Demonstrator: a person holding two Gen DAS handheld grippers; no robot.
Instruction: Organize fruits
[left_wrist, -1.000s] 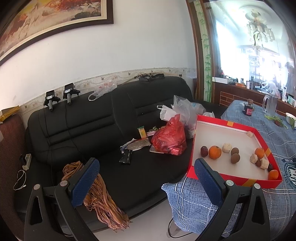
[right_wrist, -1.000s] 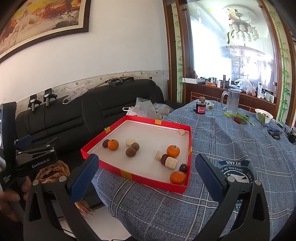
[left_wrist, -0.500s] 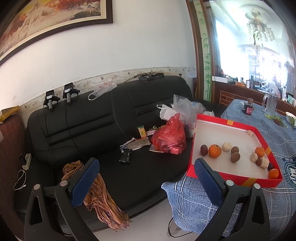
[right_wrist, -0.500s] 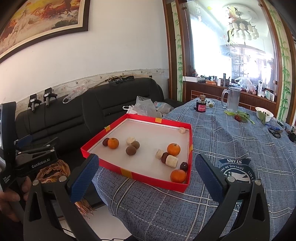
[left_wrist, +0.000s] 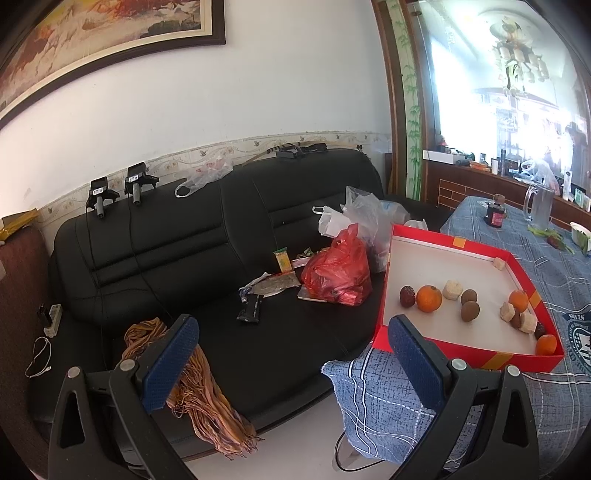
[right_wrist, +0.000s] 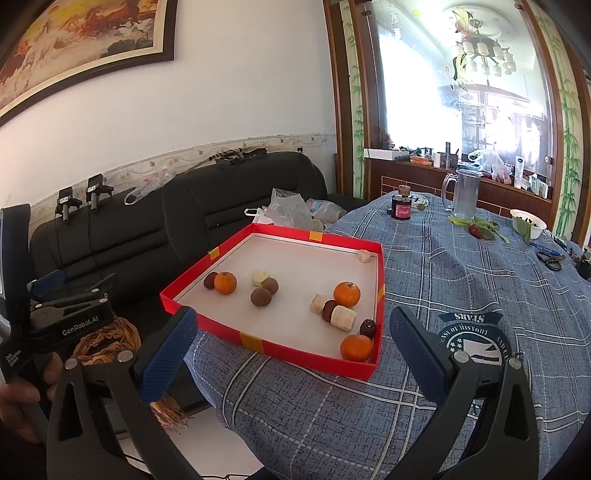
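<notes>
1. Little changes across the last second: the red tray (right_wrist: 273, 347) and its fruits sit where they did, and both views drift only slightly, so no fruit has been lifted or regrouped in that span.
2. The left claw (left_wrist: 291, 354) hangs spread wide and empty, out over the sofa (left_wrist: 184, 258), beside the bench (right_wrist: 480, 295).
3. The right claw (right_wrist: 291, 343) is equally wide and empty, facing the tray's near wall.
4. The fruits lie mixed: three oranges, one by the near right corner (right_wrist: 356, 347), brown fruits (right_wrist: 261, 296), dark ones and pale pieces in two loose clusters.
5. The tray's near left corner juts past the bench edge; a push there could tip it.
6. Open floor lies mid-tray and at its far end; the right wall crowds the nearer cluster.
</notes>
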